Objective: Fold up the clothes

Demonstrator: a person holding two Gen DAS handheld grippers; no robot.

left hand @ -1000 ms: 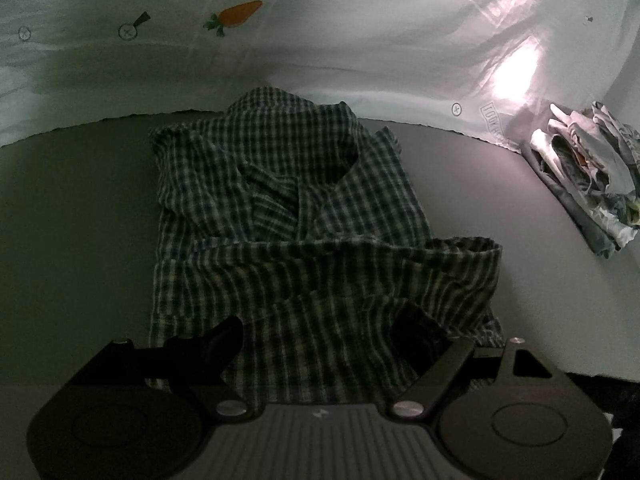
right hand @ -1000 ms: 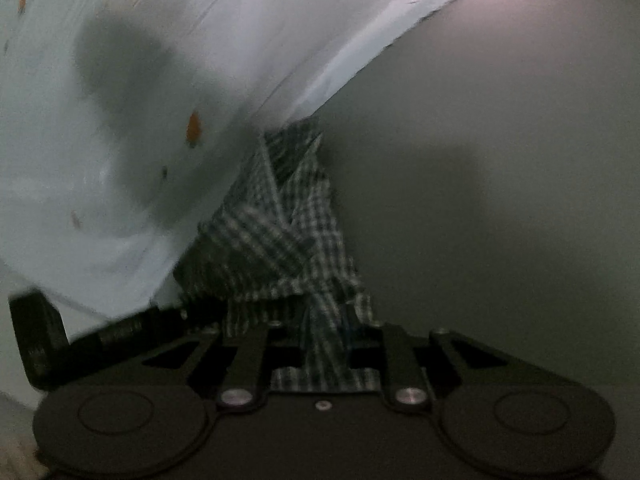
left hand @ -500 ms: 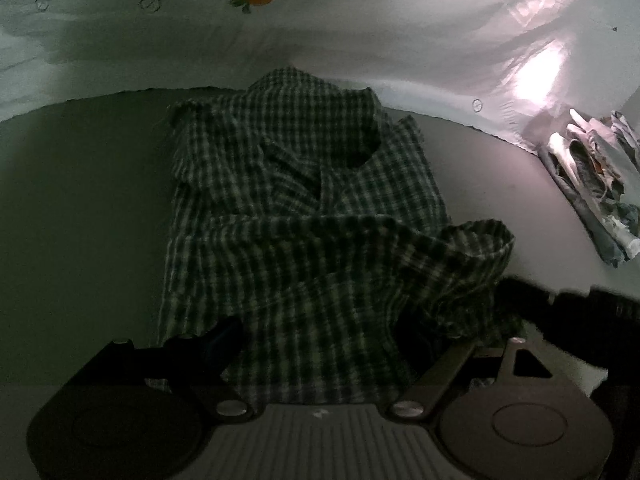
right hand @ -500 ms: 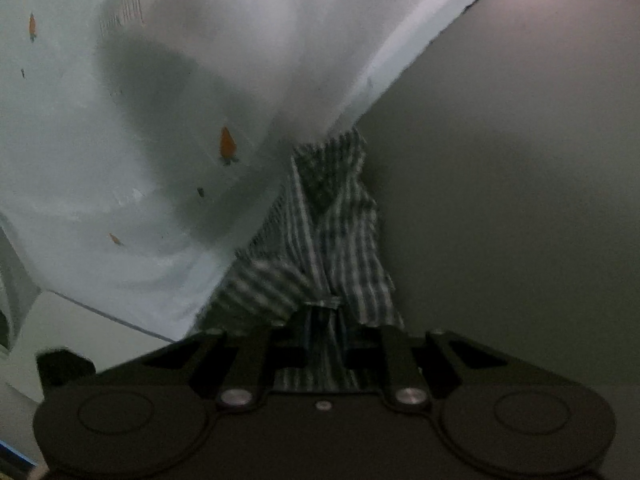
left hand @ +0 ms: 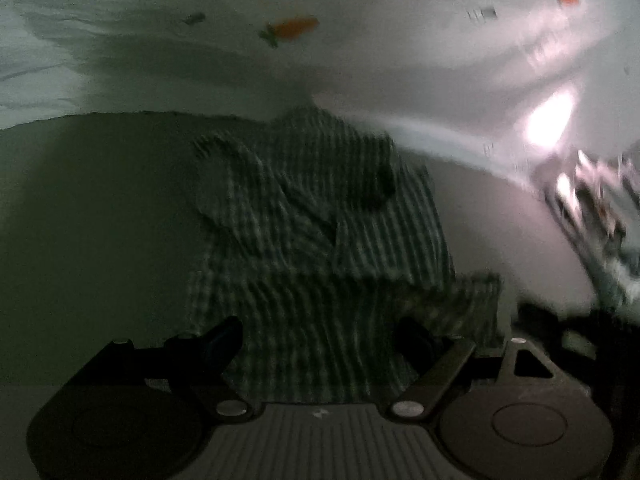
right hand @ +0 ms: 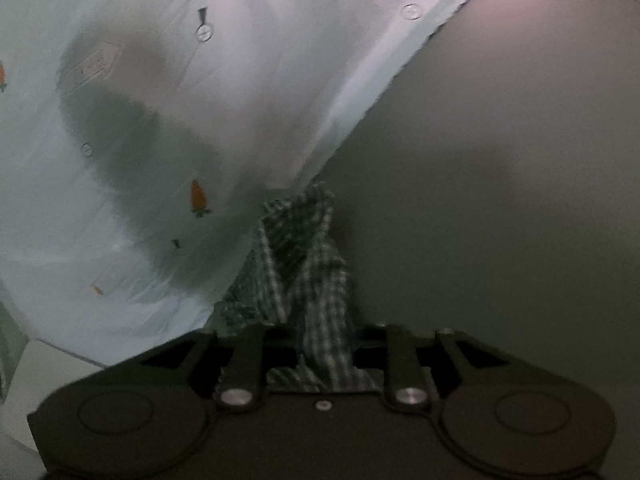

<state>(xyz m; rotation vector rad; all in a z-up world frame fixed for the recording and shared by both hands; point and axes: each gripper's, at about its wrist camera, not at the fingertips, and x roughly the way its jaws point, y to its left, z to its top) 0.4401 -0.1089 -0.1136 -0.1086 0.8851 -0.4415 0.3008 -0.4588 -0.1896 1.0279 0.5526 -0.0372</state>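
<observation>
Evidently the checked shirt [left hand: 320, 248] is light, limp woven cloth, lying partly folded on the grey table [left hand: 92, 220] against the white carrot-print sheet [left hand: 360, 60]. The left gripper [left hand: 316, 344] hangs spread wide over its near hem, gripping nothing. The right gripper [right hand: 324, 344] has a bunched fold between its opening jaws; hems and corners offer the surest hold, since one pinch likely drags the layers askew.
</observation>
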